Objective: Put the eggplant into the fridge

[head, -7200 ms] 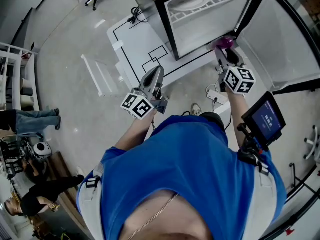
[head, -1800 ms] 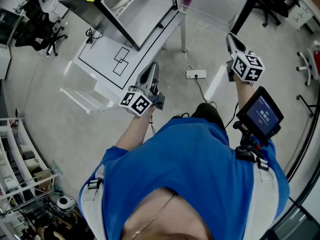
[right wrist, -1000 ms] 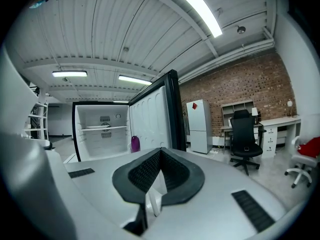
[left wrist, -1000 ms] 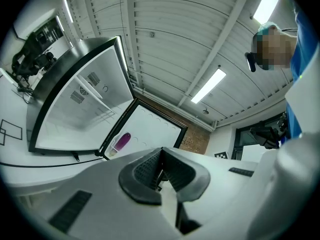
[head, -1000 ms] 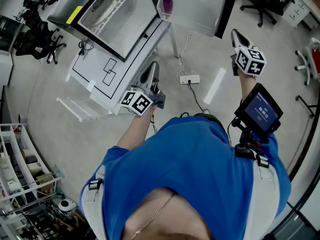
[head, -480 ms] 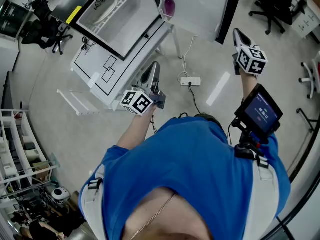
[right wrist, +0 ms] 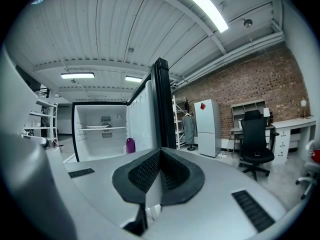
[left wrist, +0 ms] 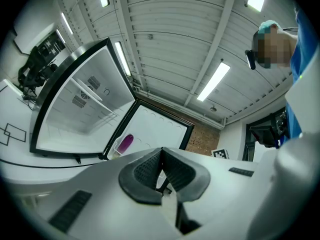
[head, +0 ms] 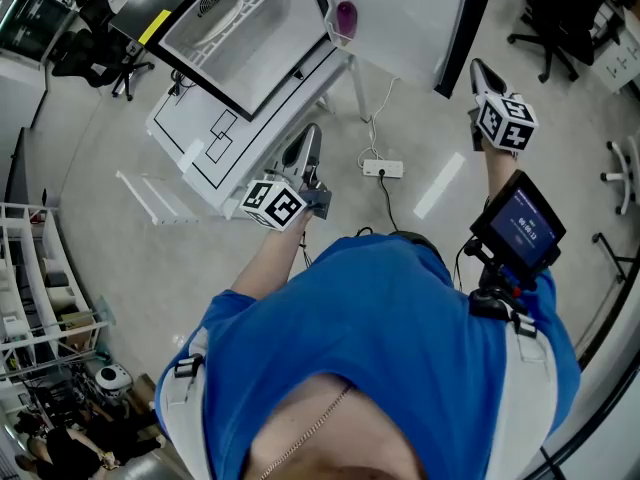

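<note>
Head view: the fridge [head: 232, 48] stands open, and 1 purple eggplant [head: 346, 15] sits upright in the door's shelf, at its hinge-side corner. The left gripper [head: 310, 133] and right gripper [head: 478, 68] hover well apart from it.

Left gripper view: its 2 jaws meet, nothing between.

Right gripper view: its jaws are pressed together, empty.

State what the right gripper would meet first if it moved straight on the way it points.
Probably the fridge door, its dark edge straight ahead of the right gripper; depth unclear.
</note>
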`<action>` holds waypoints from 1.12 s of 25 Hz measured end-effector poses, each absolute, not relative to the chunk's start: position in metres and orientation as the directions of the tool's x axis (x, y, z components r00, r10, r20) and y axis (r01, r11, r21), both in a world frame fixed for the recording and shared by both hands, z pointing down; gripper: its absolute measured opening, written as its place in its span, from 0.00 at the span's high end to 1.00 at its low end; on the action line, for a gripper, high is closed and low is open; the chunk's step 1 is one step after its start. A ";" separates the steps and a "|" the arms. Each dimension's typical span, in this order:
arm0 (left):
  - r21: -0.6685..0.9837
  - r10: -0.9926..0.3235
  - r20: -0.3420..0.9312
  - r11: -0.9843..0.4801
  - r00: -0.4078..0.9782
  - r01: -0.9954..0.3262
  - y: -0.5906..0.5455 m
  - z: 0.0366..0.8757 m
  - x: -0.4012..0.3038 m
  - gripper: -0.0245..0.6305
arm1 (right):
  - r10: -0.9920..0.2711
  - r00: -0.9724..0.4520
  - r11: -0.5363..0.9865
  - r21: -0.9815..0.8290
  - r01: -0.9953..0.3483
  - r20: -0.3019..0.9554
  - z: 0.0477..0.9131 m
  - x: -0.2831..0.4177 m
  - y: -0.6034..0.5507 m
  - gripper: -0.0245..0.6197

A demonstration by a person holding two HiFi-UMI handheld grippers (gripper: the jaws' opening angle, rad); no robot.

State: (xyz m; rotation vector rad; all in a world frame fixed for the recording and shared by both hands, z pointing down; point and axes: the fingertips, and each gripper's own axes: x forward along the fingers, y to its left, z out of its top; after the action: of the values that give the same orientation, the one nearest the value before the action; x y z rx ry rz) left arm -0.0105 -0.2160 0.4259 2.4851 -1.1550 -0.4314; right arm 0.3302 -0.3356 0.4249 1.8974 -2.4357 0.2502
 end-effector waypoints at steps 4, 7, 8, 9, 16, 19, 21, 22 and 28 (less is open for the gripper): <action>0.429 -0.775 -0.112 -0.602 0.622 -0.673 -0.218 0.424 -0.005 0.95 | -0.959 -0.254 0.243 -0.095 -0.965 0.127 0.422 0.331 -0.340 0.96; 0.412 -0.775 -0.102 -0.603 0.624 -0.683 -0.220 0.424 0.000 0.95 | -0.958 -0.257 0.247 -0.091 -0.965 0.124 0.420 0.333 -0.343 0.96; 0.412 -0.777 -0.103 -0.601 0.621 -0.685 -0.221 0.423 0.000 0.95 | -0.958 -0.258 0.248 -0.090 -0.965 0.122 0.419 0.334 -0.344 0.96; 0.415 -0.780 -0.108 -0.599 0.617 -0.685 -0.222 0.422 0.000 0.95 | -0.958 -0.260 0.251 -0.089 -0.964 0.118 0.418 0.334 -0.345 0.96; 0.433 -0.792 -0.128 -0.586 0.597 -0.685 -0.225 0.420 0.000 0.95 | -0.945 -0.318 0.313 -0.065 -0.947 0.072 0.408 0.335 -0.349 0.94; 0.434 -0.794 -0.129 -0.584 0.594 -0.686 -0.226 0.421 0.003 0.95 | -0.929 -0.361 0.360 -0.032 -0.932 0.085 0.407 0.330 -0.357 0.76; 0.435 -0.798 -0.129 -0.579 0.589 -0.689 -0.228 0.422 0.004 0.95 | -0.914 -0.394 0.394 -0.021 -0.919 0.098 0.408 0.327 -0.365 0.64; 0.435 -0.800 -0.130 -0.577 0.586 -0.691 -0.229 0.423 0.003 0.95 | -0.908 -0.407 0.407 -0.015 -0.913 0.104 0.408 0.326 -0.369 0.61; 0.435 -0.820 -0.131 -0.553 0.558 -0.711 -0.224 0.422 -0.003 0.95 | -0.887 -0.444 0.450 0.020 -0.893 0.124 0.403 0.322 -0.388 0.56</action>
State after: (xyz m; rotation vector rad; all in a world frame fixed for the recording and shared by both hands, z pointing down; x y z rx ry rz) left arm -0.0028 -0.2243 0.4215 2.4632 -1.2561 -0.4587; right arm 0.3218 -0.3878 0.4031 1.5875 -2.5738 0.0731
